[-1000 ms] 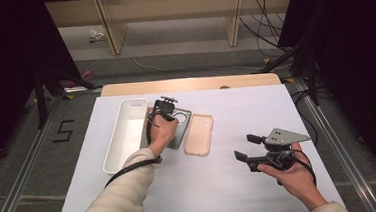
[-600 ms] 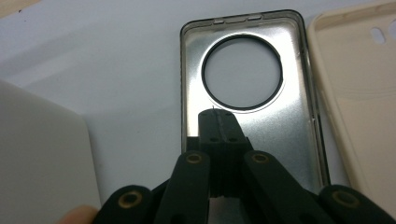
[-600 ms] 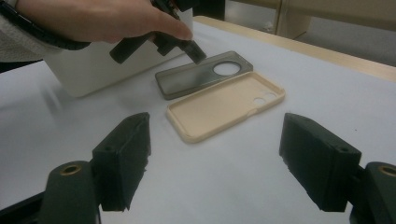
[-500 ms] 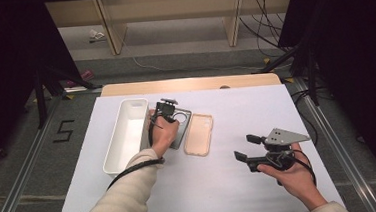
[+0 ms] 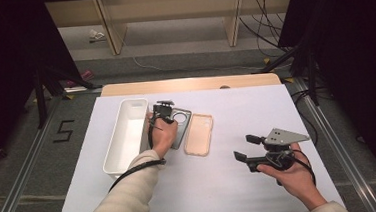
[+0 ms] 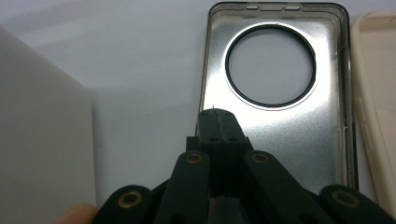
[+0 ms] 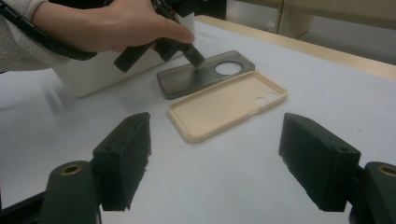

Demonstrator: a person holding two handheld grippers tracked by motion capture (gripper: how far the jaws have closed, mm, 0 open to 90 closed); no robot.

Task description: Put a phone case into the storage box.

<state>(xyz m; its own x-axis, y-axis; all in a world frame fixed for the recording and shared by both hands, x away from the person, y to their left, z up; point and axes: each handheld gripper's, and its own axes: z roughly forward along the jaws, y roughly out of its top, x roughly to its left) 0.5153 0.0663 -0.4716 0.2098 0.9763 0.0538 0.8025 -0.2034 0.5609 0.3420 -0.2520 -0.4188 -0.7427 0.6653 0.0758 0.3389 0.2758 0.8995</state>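
Observation:
A dark translucent phone case (image 5: 184,131) with a round camera hole lies open side up on the white table cover. A beige phone case (image 5: 199,134) lies beside it on the right. My left gripper (image 5: 168,123) is shut, its tips pressed down inside the dark case (image 6: 280,140) close to its left rim. In the left gripper view the joined tips (image 6: 217,121) have nothing visible between them. My right gripper (image 5: 245,148) hangs open over the front right of the table. In the right gripper view its jaws (image 7: 215,154) stand wide apart, facing the beige case (image 7: 224,105) and the dark case (image 7: 205,77).
A long white tray (image 5: 109,166) stands just left of the dark case, its wall (image 6: 42,140) close to my left gripper. A wooden strip (image 5: 189,84) borders the table's far edge. Metal rails run along both sides.

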